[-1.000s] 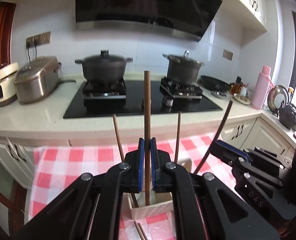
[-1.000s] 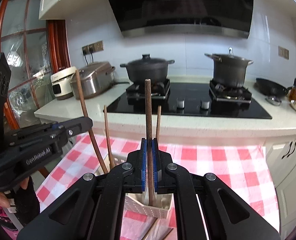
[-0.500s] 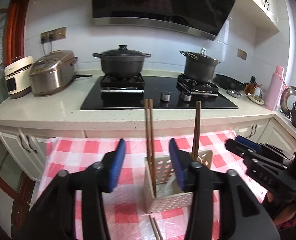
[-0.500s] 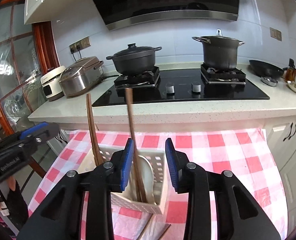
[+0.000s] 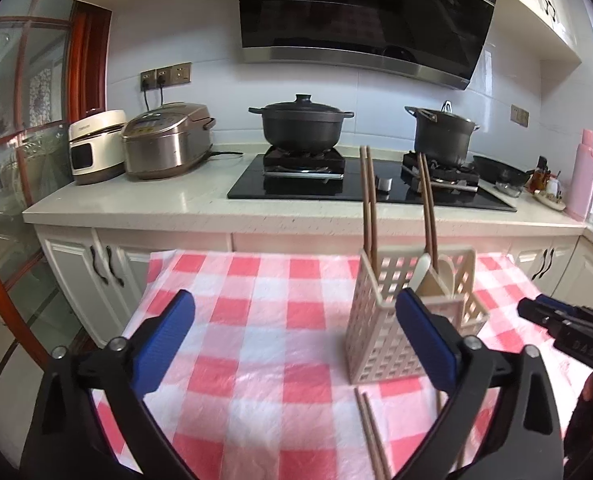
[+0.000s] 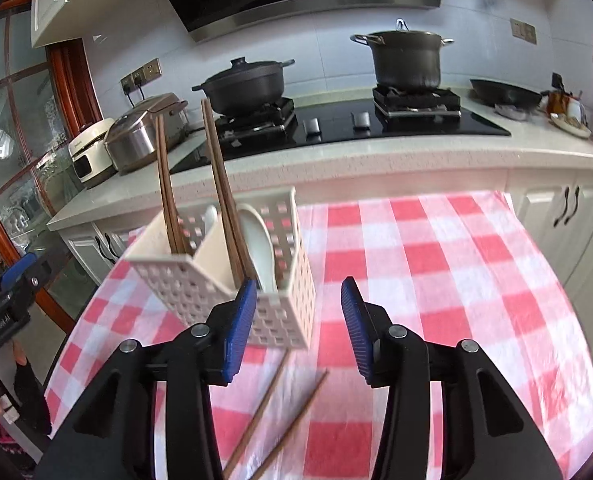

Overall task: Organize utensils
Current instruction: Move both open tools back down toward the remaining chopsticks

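Chopsticks (image 6: pixel 220 184) are standing up in the white slotted caddy (image 6: pixel 200 280), two pairs of them, one pair per compartment, with a white spoon (image 6: pixel 258 240) tucked in beside the nearer pair. From your right tool (image 6: pixel 296 312) the caddy sits just ahead and to the left, partly behind its left blue pad. That tool's jaws are apart and opening — nothing between them but checkered cloth (image 6: pixel 436 272). Two more loose chopsticks (image 6: pixel 280 416) lie flat on the bench, just below the caddy and between that tool's arms.

Your left tool (image 5: pixel 296 328) is spread wide, jaws opening too, empty. The caddy (image 5: pixel 380 320) is off to its right side, partly behind the right pad, and the loose chopsticks (image 5: pixel 370 432) lie below that.
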`<state>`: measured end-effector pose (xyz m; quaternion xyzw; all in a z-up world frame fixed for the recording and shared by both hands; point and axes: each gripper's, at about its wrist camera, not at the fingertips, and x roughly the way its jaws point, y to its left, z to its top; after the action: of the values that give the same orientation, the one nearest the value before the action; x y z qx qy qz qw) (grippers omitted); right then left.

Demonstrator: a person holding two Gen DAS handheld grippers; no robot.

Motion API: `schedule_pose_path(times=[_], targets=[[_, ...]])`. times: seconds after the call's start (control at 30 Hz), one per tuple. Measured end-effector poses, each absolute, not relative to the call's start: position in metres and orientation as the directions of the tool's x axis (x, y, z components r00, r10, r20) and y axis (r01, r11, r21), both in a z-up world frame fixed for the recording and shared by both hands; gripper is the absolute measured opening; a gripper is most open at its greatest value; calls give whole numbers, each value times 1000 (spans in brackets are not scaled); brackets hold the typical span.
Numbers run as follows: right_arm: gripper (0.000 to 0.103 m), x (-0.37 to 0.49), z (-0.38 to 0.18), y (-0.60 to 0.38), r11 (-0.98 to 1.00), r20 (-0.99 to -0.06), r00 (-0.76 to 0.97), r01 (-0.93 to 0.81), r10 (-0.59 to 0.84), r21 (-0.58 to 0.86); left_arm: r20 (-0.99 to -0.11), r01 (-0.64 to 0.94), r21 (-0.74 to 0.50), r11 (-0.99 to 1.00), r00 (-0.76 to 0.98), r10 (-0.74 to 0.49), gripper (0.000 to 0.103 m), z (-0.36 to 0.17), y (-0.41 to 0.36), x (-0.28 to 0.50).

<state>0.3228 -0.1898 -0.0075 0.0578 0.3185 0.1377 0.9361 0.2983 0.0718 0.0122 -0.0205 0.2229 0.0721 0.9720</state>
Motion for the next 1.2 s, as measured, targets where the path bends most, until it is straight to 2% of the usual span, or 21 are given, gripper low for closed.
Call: schedule_pose_path(times=[0.13, 0.37, 0.73, 1.2], targets=[[53, 306, -22, -191, 963, -589, 762, -196, 267, 183, -447, -174, 22, 984, 879, 166, 98, -11, 69, 284], [59, 286, -46, -191, 972, -614, 754, -167, 232, 163, -505, -193, 7, 981, 846, 170, 98, -49, 72, 262], [59, 276, -94, -187, 983, -698, 692, -119, 183, 141, -566, -203, 20, 979, 805, 178, 98, -87, 71, 247], [59, 289, -120, -156, 987, -787, 599, -140, 146, 77, -604, -203, -18, 979, 783, 151, 98, -105, 82, 246]])
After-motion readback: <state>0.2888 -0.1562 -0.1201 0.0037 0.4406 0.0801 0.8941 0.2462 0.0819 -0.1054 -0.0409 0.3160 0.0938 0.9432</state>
